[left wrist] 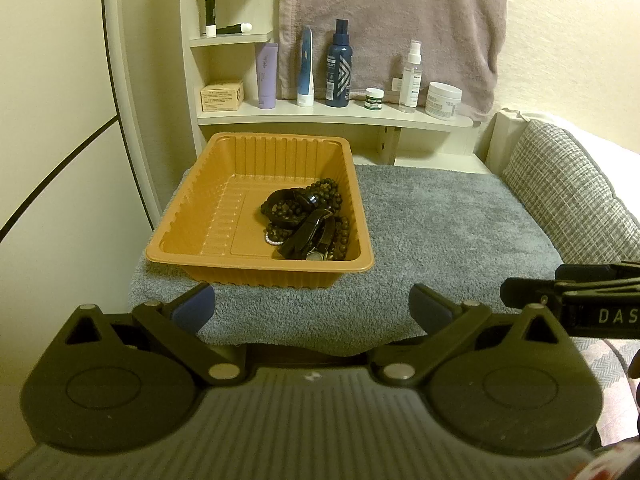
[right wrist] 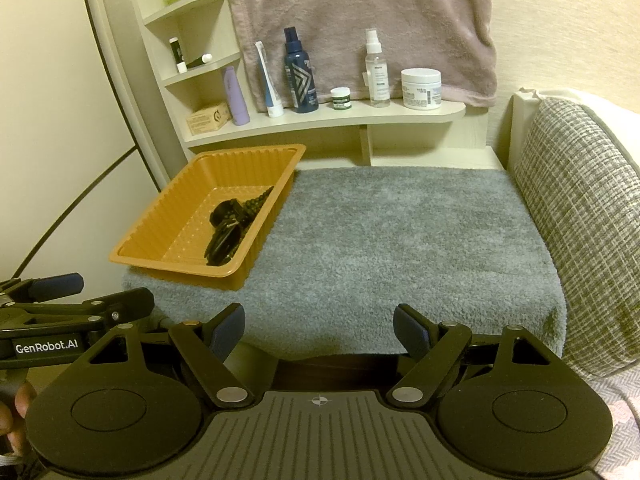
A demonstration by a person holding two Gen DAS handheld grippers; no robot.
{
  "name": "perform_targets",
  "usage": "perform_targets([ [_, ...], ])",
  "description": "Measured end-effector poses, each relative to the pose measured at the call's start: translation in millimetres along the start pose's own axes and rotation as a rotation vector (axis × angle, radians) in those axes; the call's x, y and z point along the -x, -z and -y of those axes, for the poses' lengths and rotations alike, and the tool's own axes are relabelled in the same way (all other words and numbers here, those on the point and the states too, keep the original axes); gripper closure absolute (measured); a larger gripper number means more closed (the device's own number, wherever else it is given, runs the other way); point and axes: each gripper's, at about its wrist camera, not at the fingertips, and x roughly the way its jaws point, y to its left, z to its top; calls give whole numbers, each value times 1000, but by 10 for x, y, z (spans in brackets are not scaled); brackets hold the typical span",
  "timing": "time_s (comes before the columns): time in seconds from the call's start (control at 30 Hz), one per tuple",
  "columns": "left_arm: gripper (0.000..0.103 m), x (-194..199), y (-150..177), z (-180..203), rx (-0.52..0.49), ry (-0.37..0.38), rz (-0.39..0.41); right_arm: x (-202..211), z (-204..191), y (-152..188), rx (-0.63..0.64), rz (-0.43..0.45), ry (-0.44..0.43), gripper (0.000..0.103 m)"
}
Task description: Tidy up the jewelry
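Observation:
An orange plastic tray (left wrist: 192,216) (right wrist: 160,220) sits on the left part of a grey towel (left wrist: 440,232) (right wrist: 400,240). In its right half lies a heap of dark jewelry (left wrist: 308,220) (right wrist: 230,226): brown bead strings, black straps, a watch and a few white pearls. My left gripper (left wrist: 312,308) hangs open over the towel's near edge, just in front of the tray, with nothing between its fingers. My right gripper (right wrist: 318,330) is open too, empty, at the towel's near edge to the right of the tray. Each gripper shows at the side of the other's view.
A cream shelf (left wrist: 360,114) (right wrist: 320,120) behind the towel carries bottles, tubes, jars and a small box. A mauve towel (left wrist: 392,20) hangs on the wall above it. A checked grey cushion (left wrist: 568,196) (right wrist: 580,220) borders the right side. A person's fingers (right wrist: 16,412) show at lower left.

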Motion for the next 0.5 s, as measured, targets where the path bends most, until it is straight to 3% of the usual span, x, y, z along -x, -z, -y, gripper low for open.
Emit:
perform_targets([
  [0.5, 0, 26, 5, -23, 13, 6, 11, 3, -25, -2, 3, 6, -4, 22],
])
